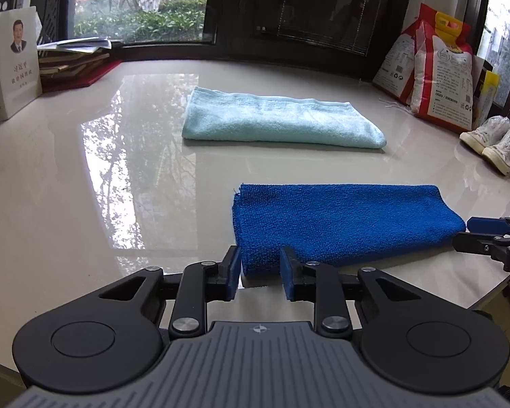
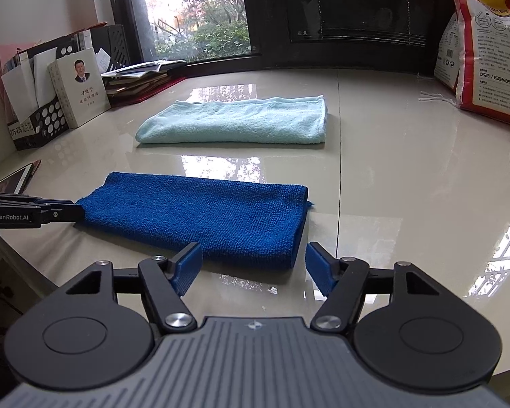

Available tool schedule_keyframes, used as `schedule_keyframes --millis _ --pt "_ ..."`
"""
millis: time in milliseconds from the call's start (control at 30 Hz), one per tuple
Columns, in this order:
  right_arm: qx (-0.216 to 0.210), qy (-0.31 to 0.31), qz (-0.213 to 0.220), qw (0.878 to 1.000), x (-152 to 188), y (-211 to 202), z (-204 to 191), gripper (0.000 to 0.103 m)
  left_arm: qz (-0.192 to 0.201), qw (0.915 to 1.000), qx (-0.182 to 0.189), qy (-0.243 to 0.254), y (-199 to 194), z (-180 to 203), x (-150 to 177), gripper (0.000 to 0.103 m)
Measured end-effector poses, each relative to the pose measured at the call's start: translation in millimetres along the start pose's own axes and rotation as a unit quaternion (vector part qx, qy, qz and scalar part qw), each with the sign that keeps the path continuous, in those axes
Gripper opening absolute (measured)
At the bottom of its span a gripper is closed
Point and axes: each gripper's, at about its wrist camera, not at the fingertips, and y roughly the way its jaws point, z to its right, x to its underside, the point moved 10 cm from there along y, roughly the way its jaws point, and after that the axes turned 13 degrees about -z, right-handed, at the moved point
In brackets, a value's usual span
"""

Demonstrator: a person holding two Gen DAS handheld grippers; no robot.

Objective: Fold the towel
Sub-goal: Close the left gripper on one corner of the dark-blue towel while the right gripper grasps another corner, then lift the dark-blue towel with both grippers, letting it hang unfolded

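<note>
A dark blue towel (image 1: 343, 224) lies folded into a long strip near the table's front edge; it also shows in the right wrist view (image 2: 200, 217). My left gripper (image 1: 260, 272) is open, its pads either side of the strip's near left corner. My right gripper (image 2: 253, 268) is open wide at the strip's near right corner, which lies between the pads. Each gripper shows in the other's view, the right one (image 1: 486, 234) at the towel's right end, the left one (image 2: 51, 212) at its left end. A light blue towel (image 1: 278, 120) lies folded farther back, also in the right wrist view (image 2: 238, 120).
A glossy beige table (image 1: 119, 170) holds books and file holders (image 2: 51, 102) at the back left, rice bags (image 1: 438, 78) at the back right, and white shoes (image 1: 493, 139) at the right. A dark window frame runs behind.
</note>
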Motion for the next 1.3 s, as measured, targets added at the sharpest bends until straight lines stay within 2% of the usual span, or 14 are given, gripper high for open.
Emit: schedule_keyframes --millis 100,133,233,400,700,967,1167,1300 --pt "-0.006 0.007 -0.007 1.000 3 2 4 0.050 0.003 0.9999 -0.003 0.013 0 1 1 0.011" --pt "-0.010 0.012 -0.009 1.000 4 3 6 0.038 0.004 0.9999 -0.002 0.014 0 1 1 0.009" --pt "-0.009 0.016 -0.008 1.000 5 5 10 0.018 0.009 0.9998 0.005 0.017 -2 3 1 0.004" --pt "-0.029 0.026 0.004 0.999 2 -2 13 0.003 0.024 0.9993 0.025 0.012 -12 7 -4 0.003" --pt "-0.062 0.035 0.039 0.997 -12 -42 9 0.001 0.061 0.9965 0.057 0.009 -48 21 -18 0.003" --pt "-0.060 0.021 0.046 0.997 -12 -65 4 0.001 0.098 0.9918 0.081 0.016 -84 40 -31 0.003" --pt "-0.053 0.024 0.048 0.997 -10 -67 6 0.002 0.136 0.9843 0.108 0.033 -114 61 -57 0.003" --pt "-0.052 0.026 0.051 0.997 -10 -69 8 0.002 0.173 0.9757 0.122 0.056 -142 79 -82 0.003"
